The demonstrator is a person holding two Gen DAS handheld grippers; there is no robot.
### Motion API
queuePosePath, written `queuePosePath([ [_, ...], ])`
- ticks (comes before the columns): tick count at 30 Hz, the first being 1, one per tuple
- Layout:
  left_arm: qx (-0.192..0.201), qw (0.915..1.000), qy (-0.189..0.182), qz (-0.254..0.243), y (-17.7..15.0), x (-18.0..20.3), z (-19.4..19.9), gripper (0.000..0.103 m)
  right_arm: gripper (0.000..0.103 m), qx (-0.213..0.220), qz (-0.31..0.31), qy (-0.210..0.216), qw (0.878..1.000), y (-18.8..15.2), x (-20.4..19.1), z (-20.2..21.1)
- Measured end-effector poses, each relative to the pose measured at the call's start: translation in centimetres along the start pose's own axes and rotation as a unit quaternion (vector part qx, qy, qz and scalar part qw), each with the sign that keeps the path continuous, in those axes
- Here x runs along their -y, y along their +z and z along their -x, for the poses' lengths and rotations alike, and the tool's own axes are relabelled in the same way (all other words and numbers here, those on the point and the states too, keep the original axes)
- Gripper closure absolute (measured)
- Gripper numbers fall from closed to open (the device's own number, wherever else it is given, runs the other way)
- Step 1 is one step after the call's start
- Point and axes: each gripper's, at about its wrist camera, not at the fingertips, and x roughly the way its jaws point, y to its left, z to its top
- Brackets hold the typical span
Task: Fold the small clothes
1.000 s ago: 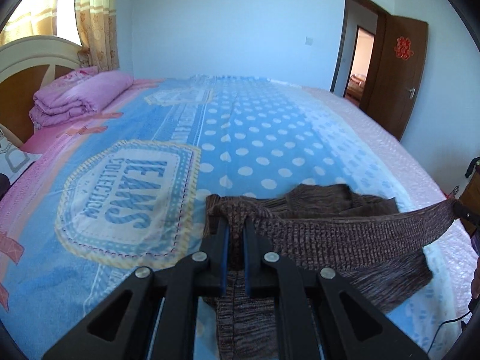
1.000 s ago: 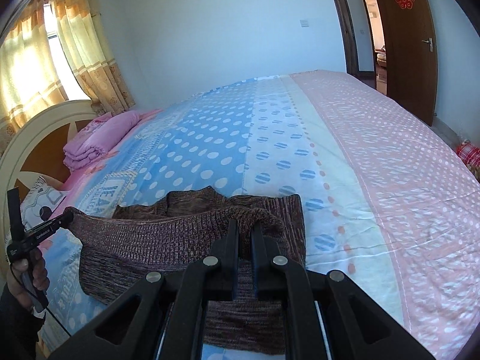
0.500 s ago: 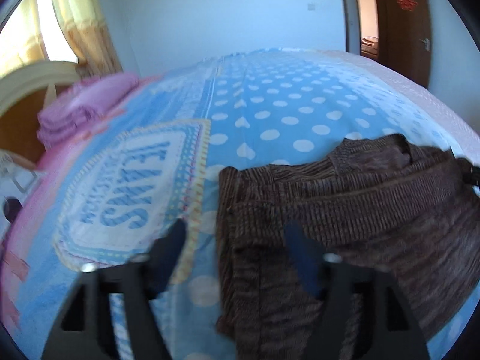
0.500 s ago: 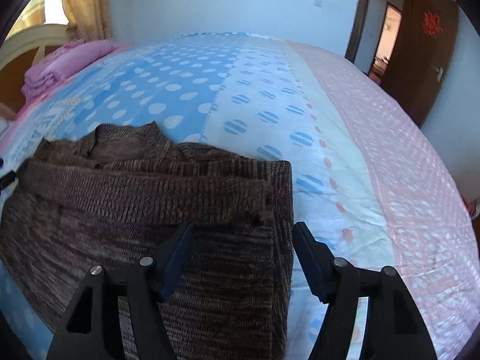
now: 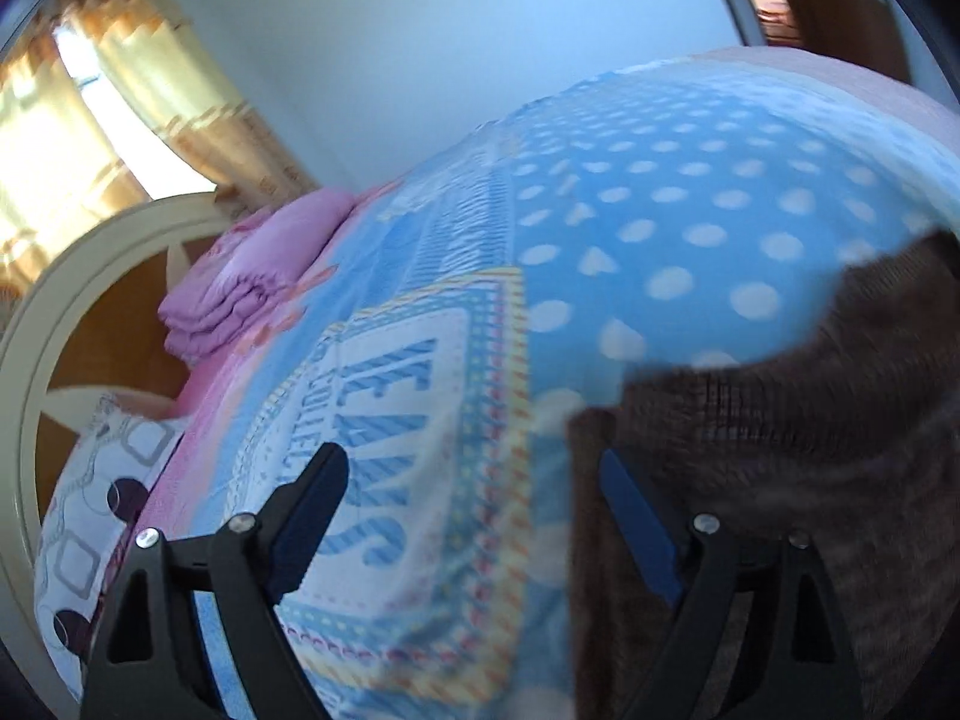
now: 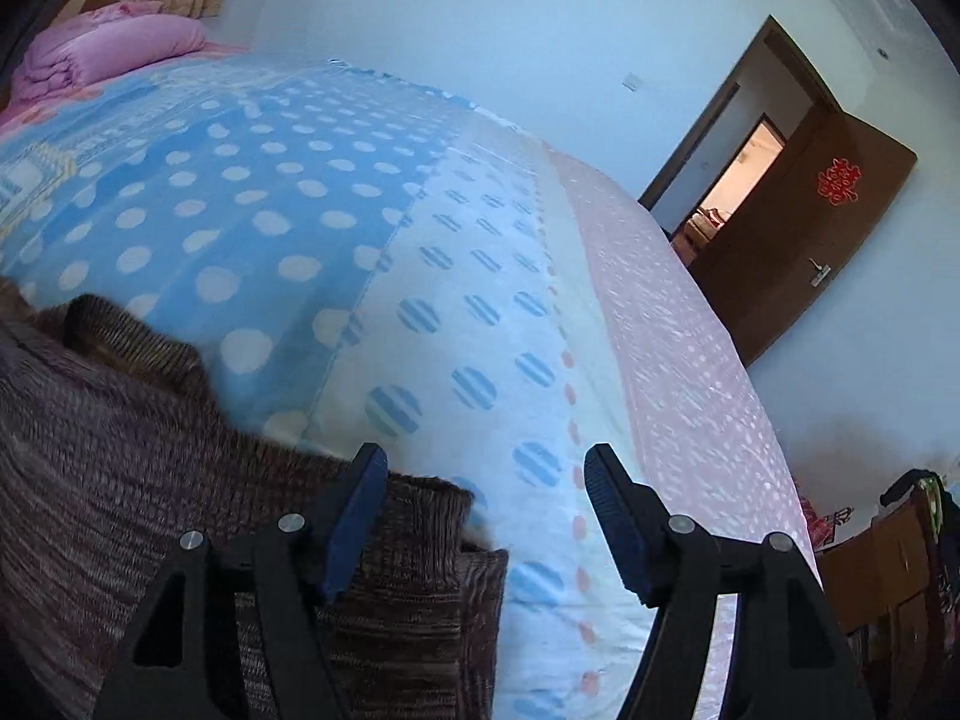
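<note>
Brown knit sweater (image 6: 120, 480) lies folded on the bed (image 6: 480, 312), long axis running across between both views, neckline toward the headboard (image 5: 36, 360). Left hand-held gripper (image 5: 474, 486) is tilted, jaws spread wide and grasping nothing, over the sweater's left edge. Right hand-held gripper (image 6: 486, 480) is likewise released, above the right corner.
</note>
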Motion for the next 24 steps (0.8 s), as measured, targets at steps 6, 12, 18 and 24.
queuePosePath([
  [6,-0.041,0.9988,-0.012,0.026,-0.9,-3.0,-1.9,0.003,0.034,-0.021,-0.017,0.030,0.999,-3.7,1.7,1.6],
  [12,-0.014,0.9942,-0.075,0.076,-6.1,-6.6,4.1,0.003,0.034,-0.045,-0.103,0.160,0.981,-11.3,5.5,6.7],
  [18,-0.029,0.9739,-0.196,0.110,-11.6,-5.0,8.6,0.016,0.034,-0.051,-0.169,0.244,0.954,-17.2,6.7,11.0],
  [24,-0.061,0.9611,-0.250,0.101,-13.6,-1.0,8.8,0.045,0.038,-0.062,-0.174,0.252,0.950,-18.7,5.3,11.2],
])
